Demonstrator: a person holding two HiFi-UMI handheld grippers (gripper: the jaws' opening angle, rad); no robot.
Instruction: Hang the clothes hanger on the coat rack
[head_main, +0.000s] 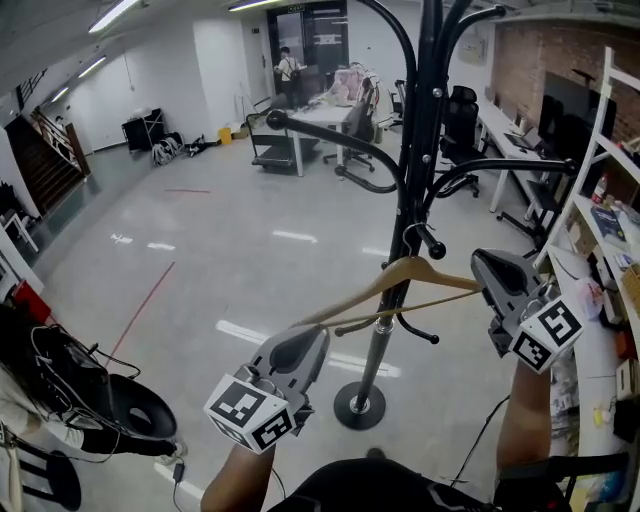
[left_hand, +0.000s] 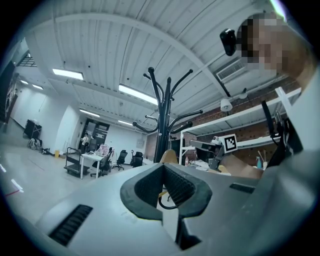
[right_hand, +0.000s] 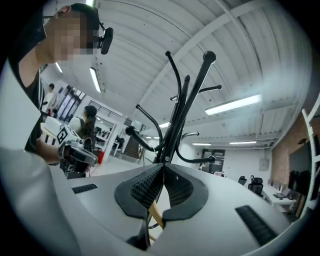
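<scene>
Fingers of the left gripper (head_main: 300, 342) and right gripper (head_main: 487, 280) clamped the hanger (head_main: 400, 276) by its ends, steadying its hook (head_main: 408, 240) for the coat rack (head_main: 412, 150) mid-frame.

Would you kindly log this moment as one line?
left gripper shut on hanger | right gripper shut on hanger | hanger beside coat rack

right gripper (right_hand: 163, 171) closed on wooden hanger (right_hand: 155, 215), black coat rack (right_hand: 181, 117) seen rising just beyond, left gripper (right_hand: 75, 151) held at left
</scene>
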